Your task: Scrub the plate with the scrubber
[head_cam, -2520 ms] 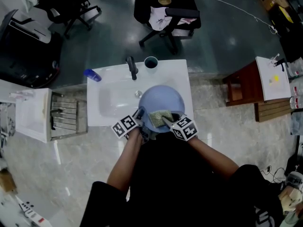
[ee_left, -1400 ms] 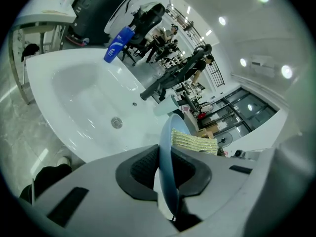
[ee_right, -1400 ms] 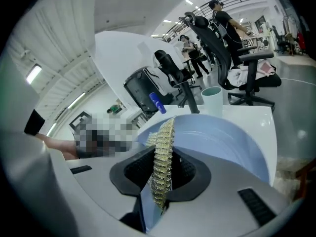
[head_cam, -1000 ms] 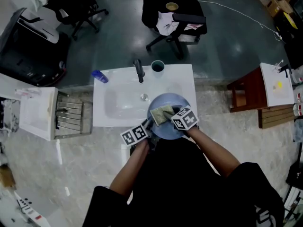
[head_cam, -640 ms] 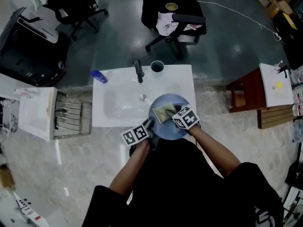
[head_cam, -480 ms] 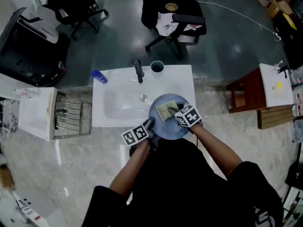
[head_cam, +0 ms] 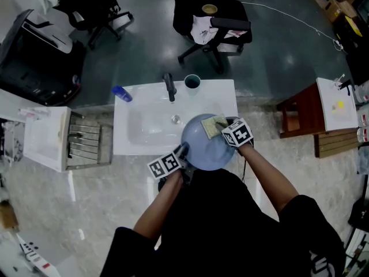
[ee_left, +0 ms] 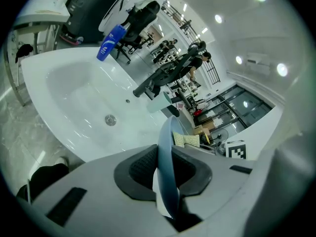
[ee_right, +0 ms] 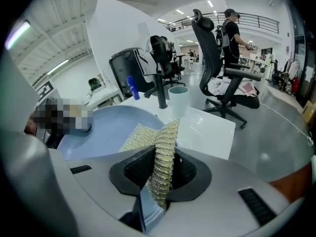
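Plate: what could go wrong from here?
1. The left tongs pinch the plate only at its rim; pressure at the far edge may lever it loose into the sink.
2. The scrubber in the right tongs sits near the plate's edge and may slide off.

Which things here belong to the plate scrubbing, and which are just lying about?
Job: plate, gripped at its rim by the left gripper; scrubber, held by the right gripper on the plate; sink.
Lying about: blue bottle, cup, office chair, metal rack.
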Available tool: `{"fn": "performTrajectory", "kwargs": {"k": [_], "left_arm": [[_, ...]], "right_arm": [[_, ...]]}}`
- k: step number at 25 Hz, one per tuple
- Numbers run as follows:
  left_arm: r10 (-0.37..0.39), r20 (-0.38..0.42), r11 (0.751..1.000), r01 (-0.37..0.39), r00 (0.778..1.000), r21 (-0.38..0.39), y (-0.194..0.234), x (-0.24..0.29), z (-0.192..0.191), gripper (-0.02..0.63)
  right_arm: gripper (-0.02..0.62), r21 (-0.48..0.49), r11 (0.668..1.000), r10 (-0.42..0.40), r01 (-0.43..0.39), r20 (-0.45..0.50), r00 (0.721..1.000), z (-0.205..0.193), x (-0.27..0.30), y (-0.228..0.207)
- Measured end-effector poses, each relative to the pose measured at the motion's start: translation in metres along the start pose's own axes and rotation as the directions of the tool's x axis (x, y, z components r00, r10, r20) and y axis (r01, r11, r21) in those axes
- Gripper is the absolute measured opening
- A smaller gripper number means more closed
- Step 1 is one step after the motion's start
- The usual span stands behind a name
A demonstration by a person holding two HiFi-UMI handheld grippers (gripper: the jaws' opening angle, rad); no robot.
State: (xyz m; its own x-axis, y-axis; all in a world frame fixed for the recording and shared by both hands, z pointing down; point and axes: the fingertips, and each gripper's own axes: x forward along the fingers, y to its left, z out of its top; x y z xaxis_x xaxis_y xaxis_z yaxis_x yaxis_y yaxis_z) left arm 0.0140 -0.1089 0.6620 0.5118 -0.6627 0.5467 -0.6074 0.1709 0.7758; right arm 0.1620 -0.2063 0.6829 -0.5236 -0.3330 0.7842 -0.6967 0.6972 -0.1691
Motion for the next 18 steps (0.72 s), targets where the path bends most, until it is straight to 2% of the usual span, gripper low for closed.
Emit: {"fn": "performTrajectory", "kwargs": {"k": [2, 5, 8, 11, 14, 18], "left_arm": [[0.005, 0.002, 1.0, -0.005, 1.0, 0.0, 0.002, 0.0, 0.001, 0.043], [0.023, -0.001, 1.0, -0.023, 1.0, -0.001, 0.009, 0.001, 0.0, 0.041], [0.032, 0.009, 0.999, -0.032, 0.999, -0.007, 0.013, 0.001, 0.003, 0.041], [0.031, 0.021, 0.999, -0.031, 0.999, -0.013, 0.013, 0.002, 0.005, 0.038], [0.032, 0.023, 0.999, -0.032, 0.999, -0.011, 0.013, 0.002, 0.006, 0.038], [0.034, 0.028, 0.999, -0.034, 0.999, -0.01, 0.013, 0.001, 0.008, 0.039]], "right_arm": [[0.071, 0.023, 1.0, 0.014, -0.014, 0.016, 1.0, 0.001, -0.002, 0.0], [0.069, 0.126, 0.99, 0.054, -0.065, 0.082, 0.995, 0.008, -0.014, 0.006], [0.067, 0.216, 0.962, 0.133, -0.169, 0.171, 0.976, 0.022, -0.03, 0.025], [0.066, 0.242, 0.934, 0.214, -0.262, 0.207, 0.955, 0.026, -0.041, 0.054], [0.066, 0.225, 0.918, 0.287, -0.325, 0.186, 0.94, 0.018, -0.044, 0.085], [0.066, 0.177, 0.915, 0.352, -0.364, 0.092, 0.931, -0.007, -0.031, 0.113]]}}
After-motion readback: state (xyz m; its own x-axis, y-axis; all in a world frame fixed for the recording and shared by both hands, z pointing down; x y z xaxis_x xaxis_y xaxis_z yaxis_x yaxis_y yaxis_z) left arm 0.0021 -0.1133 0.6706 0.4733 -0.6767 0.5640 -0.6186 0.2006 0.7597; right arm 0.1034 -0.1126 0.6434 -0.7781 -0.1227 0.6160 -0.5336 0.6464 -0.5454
